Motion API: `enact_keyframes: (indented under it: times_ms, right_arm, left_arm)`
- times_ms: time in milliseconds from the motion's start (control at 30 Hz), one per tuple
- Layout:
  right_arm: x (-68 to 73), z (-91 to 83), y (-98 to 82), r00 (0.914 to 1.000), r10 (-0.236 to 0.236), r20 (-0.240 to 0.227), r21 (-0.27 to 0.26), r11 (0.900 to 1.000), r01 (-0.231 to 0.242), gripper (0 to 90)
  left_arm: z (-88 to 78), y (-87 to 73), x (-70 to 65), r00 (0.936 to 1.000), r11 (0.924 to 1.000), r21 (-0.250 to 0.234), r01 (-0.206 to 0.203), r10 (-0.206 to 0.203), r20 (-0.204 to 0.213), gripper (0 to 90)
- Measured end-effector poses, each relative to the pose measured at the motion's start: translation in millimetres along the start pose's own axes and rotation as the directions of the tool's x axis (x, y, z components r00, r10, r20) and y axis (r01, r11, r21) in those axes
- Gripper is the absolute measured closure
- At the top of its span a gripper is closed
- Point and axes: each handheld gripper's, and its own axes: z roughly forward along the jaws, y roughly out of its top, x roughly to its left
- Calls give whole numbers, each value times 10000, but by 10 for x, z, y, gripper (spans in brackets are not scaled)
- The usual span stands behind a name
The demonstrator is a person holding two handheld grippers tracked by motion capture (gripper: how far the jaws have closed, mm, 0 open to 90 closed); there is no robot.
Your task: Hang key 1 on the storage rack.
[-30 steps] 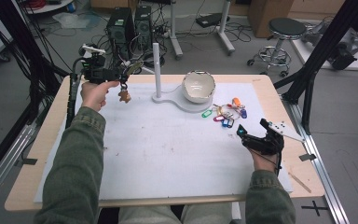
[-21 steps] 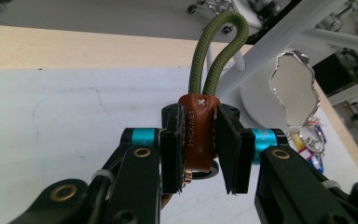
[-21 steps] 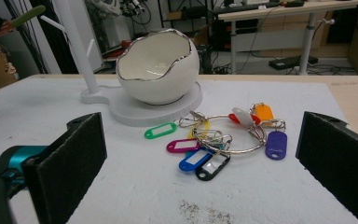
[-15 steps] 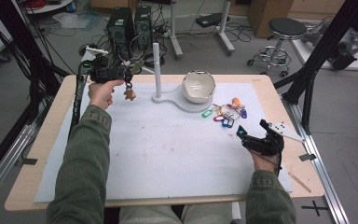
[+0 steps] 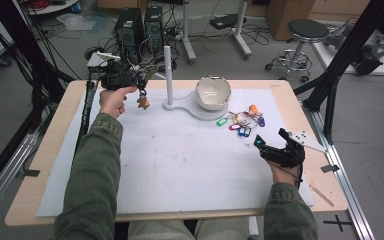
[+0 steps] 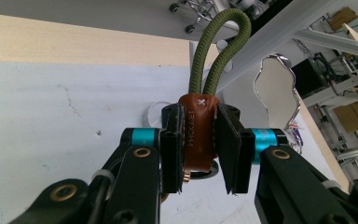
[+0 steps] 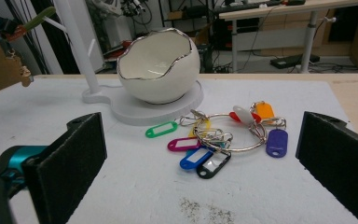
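**Two grippers, one keychain held up high**

One wide table (image 5: 40,165) carries a white mat, and on it we see a white stand (image 5: 168,75) with a tall post and, on the same base, an egg-shaped bowl (image 5: 212,93) with a broken-looking rim. This bowl looks like ceramic, so we judge it fragile.

Next, near the right side, lies a bunch of coloured key tags (image 7: 214,140) on metal rings; we think it is light and loose and would slide easily.

Our left gripper (image 6: 199,140) is clamped on the brown leather sleeve of a keychain (image 6: 196,135), raised above the far left of the mat, just beside the post. Its green cord loop (image 6: 219,46) stands up above the jaws. The cord looks soft and bendable, while the leather is firmer, so the sleeve is the good place to hold.

Our right gripper (image 7: 205,168) has its jaws spread wide with nothing between them, and it points toward the tags.
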Motion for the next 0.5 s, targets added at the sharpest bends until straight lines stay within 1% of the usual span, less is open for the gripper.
enact_keyframes:
  times_ms: [67,133,167,233,500]
  right_arm:
    - [-3,1,-1,10000,-30,-4,19,10000,30,8]
    - [-3,2,0,10000,-18,3,11,10000,18,8]
    - [-2,2,0,10000,-3,5,6,10000,3,8]
    - [-1,0,0,10000,-9,8,7,10000,9,8]
    - [-3,-1,1,10000,48,-3,14,10000,-48,8]
  left_arm:
    - [17,-11,-4,9999,9998,152,-140,141,-27,717]
    - [35,-21,-13,9998,9996,207,-209,210,-49,716]
    - [44,-25,-21,9999,9996,218,-164,165,-21,716]
    - [63,-31,-27,9997,9993,292,-230,230,11,716]
    - [145,-60,-52,9996,9985,461,-281,280,15,716]
